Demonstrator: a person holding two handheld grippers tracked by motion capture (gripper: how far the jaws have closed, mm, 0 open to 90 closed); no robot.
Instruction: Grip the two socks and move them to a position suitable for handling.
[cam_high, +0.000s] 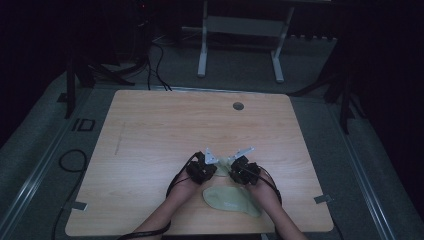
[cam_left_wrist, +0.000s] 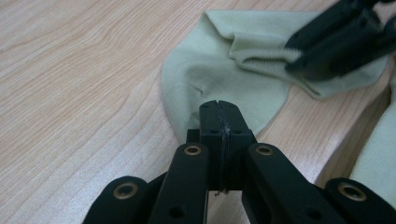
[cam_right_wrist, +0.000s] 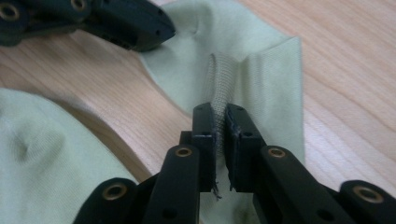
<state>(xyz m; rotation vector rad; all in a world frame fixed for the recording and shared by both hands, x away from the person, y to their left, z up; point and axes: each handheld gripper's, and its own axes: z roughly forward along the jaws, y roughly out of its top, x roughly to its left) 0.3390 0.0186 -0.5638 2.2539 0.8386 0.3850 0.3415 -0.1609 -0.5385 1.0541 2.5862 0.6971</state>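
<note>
2 pale green socks are on the worktop (cam_high: 150, 130) here, and the work is on the far sock (cam_left_wrist: 219, 65), which sits just beyond the near sock (cam_high: 231, 201) at the person's edge. The right claw (cam_right_wrist: 220, 122) is clamped on the ribbed cuff of the far sock, with the knit bunched up between its jaws. The left claw (cam_left_wrist: 219, 116) looks pressed together at that sock's rounded end, though whether any cloth is caught in it is hard to tell.

To do this step well, the person probably wants an even pull from both ends, low over the wood, so the far sock flattens instead of twisting. The near sock is close enough to get dragged along, so that's the risk.

Around the socks the worktop is light wood grain with a small round cable hole (cam_high: 238, 106) toward its far edge. Beyond that the room is dim: grey floor, loose cables, and a white metal stand (cam_high: 240, 45).
</note>
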